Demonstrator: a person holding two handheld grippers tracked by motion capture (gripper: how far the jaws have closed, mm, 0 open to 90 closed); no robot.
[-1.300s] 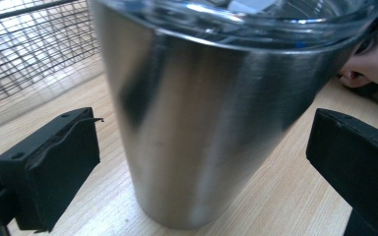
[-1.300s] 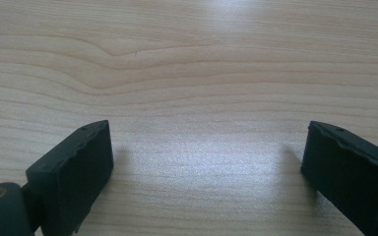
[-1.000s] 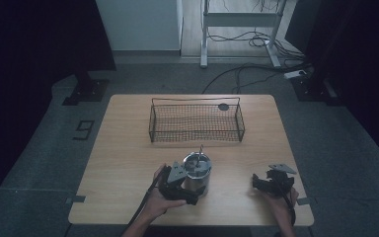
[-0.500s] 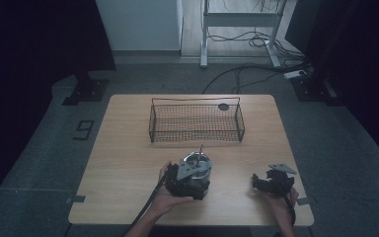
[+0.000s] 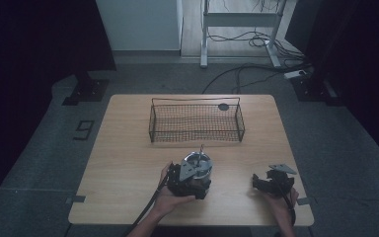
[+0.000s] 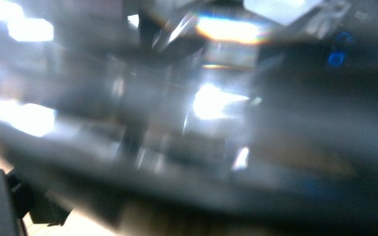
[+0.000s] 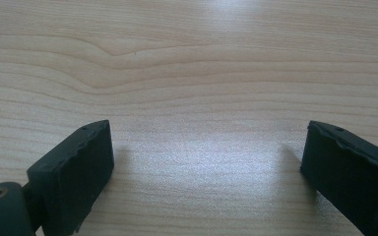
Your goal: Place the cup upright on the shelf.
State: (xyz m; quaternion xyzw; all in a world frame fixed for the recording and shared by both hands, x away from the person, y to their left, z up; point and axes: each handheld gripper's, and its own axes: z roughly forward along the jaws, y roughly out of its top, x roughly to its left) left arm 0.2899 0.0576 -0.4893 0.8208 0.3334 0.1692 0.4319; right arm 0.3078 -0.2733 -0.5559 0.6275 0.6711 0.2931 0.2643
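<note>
A shiny round container (image 5: pixel 200 160) with a thin stick rising from it stands on the wooden table (image 5: pixel 128 163), near the front middle. My left gripper (image 5: pixel 196 178) is pressed up against its near side, held by a hand. In the left gripper view the container (image 6: pixel 197 108) is a close, blurred mass of reflections, and the jaws' stand is hidden. My right gripper (image 5: pixel 264 182) rests low at the front right, open, with bare wood between its pads (image 7: pixel 74 172).
A black wire basket (image 5: pixel 196 123) stands across the table's far middle. A small dark disc (image 5: pixel 223 106) lies by its far right corner; whether inside or behind it, I cannot tell. Cables and a desk frame occupy the floor beyond.
My left gripper has slid right from beside the container to right up against it and partly over it. The right gripper has stayed put.
</note>
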